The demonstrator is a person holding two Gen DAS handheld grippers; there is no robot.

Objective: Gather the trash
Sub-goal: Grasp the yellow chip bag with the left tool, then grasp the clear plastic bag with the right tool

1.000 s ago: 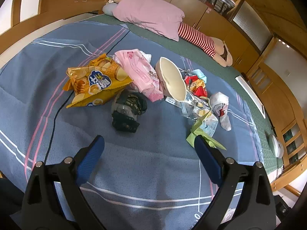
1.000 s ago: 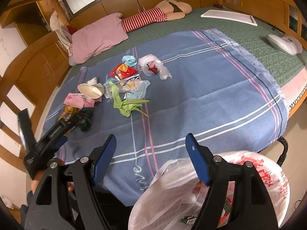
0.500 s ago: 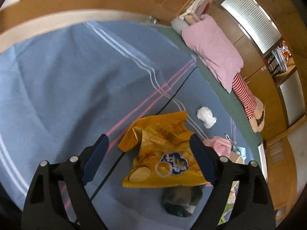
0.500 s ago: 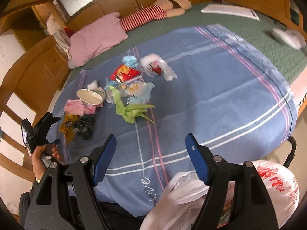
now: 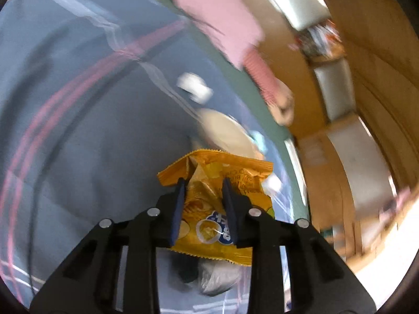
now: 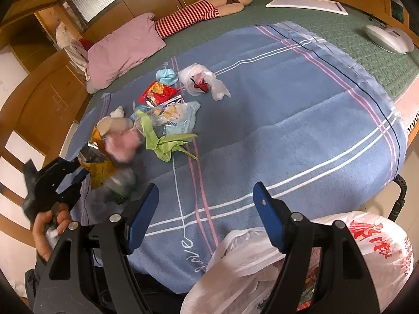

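Swinging in from a wider view of the litter, the left claw (image 5: 203, 183) has just been closing, and its pads now pinch a crumpled yellow snack bag (image 5: 217, 204) at about 6 o'clock in the left wrist view. The right claw (image 6: 207, 191) hangs released, nothing between its pads, above a white plastic bag (image 6: 301, 269) with red printing (characters too blurred to read) at 5 o'clock. Collection looks barely begun: a green wrapper (image 6: 167, 141), a red packet (image 6: 157, 93), a clear wrapper (image 6: 178, 117), a pale blue wad (image 6: 167, 76), a white bag with red scraps (image 6: 201, 82), a pink wrapper (image 6: 123, 144) and a cream bowl (image 6: 112, 125) lie on the blue blanket (image 6: 301, 110) over the bed. Stitched script near the blanket's edge reads "love".
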